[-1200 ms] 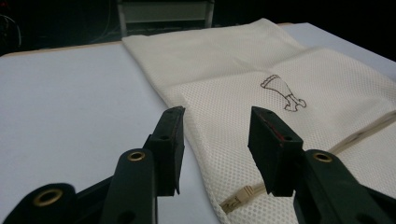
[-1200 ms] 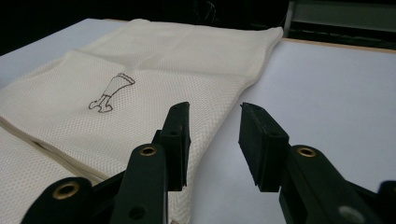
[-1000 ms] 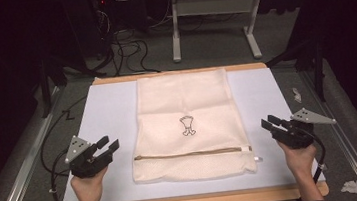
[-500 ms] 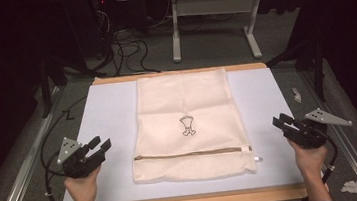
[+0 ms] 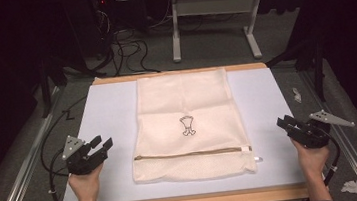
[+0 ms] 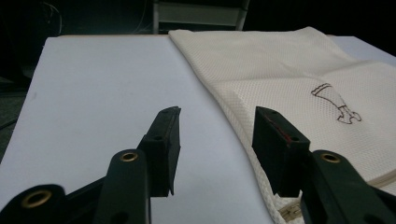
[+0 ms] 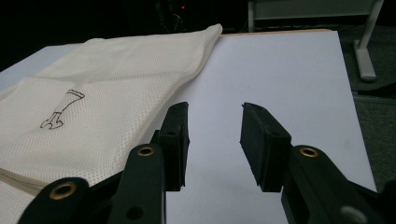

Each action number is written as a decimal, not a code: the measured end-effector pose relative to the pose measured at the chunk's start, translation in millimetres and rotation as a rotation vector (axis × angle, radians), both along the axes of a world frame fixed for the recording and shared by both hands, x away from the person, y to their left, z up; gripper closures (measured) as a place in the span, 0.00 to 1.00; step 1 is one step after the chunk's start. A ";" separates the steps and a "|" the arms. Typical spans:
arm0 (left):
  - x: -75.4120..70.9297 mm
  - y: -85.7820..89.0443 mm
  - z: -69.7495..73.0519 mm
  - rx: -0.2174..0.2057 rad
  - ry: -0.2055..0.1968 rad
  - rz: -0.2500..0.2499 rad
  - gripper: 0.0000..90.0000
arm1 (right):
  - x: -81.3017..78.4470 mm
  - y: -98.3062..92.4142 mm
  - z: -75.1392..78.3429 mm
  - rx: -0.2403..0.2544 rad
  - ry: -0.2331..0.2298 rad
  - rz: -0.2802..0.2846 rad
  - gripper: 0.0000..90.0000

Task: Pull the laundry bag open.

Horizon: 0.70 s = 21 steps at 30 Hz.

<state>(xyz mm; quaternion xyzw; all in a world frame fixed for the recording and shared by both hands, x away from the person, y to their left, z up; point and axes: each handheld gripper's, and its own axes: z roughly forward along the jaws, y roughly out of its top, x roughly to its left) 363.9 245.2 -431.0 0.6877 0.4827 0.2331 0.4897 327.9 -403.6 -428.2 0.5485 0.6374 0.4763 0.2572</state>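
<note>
A cream mesh bag (image 5: 189, 124) lies flat in the middle of the table (image 5: 103, 118), on the white sheet that covers the tabletop. Its zipper (image 5: 192, 154) runs across the bag near the edge closest to the person. A small dark emblem (image 5: 187, 125) is printed at the centre of the bag.

The left gripper (image 5: 97, 150) sits over the white sheet, near the bag's left edge and apart from it. Its jaws are spread and have just been opening further, with nothing between them. In the left gripper view, the bag's edge (image 6: 243, 126) passes just beside the right-hand jaw.

The right gripper (image 5: 289, 125) sits at the right edge of the table, well apart from the bag. Its jaws are spread, with only the white sheet visible between them.
</note>
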 end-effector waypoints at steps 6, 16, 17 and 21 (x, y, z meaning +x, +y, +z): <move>5.3 0.8 -7.9 -0.010 0.004 0.018 0.57 | 8.1 1.9 -10.1 0.011 0.030 -0.003 0.68; 21.0 -8.0 -22.6 0.009 0.044 0.032 0.57 | 22.3 8.7 -24.1 0.016 0.065 -0.009 0.67; 21.9 -8.2 -23.0 0.006 0.044 0.035 0.57 | 24.0 9.2 -25.6 0.017 0.070 -0.011 0.67; 24.2 -9.8 -25.5 0.011 0.040 0.041 0.57 | 28.2 11.3 -28.2 0.005 0.078 -0.008 0.66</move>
